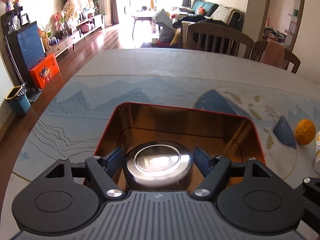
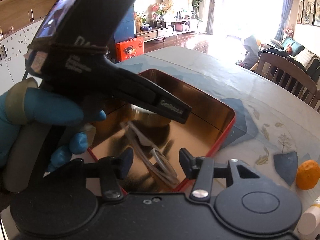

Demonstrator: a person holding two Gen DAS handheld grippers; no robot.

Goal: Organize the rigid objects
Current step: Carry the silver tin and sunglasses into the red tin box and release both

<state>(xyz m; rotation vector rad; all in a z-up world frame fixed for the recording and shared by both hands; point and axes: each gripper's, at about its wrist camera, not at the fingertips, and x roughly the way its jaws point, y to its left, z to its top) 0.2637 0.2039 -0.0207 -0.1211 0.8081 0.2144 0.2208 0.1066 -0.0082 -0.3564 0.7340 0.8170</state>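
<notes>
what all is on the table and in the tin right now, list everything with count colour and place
tin: one, red outside, gold inside, open, on the table
jar: one, dark body, shiny silver lid, inside the tin between the left tongs' pads
cable: one, white, coiled on the tin floor below the right tongs
orange: one, orange, on the table right of the tin
bottle: one, white and yellow, near table edge, mostly cut off
tablecloth: one, grey-blue mountain print
left tongs: around the jar; contact unclear
right tongs: open, over the tin
gloved hand: one, blue, holding the left tongs
</notes>
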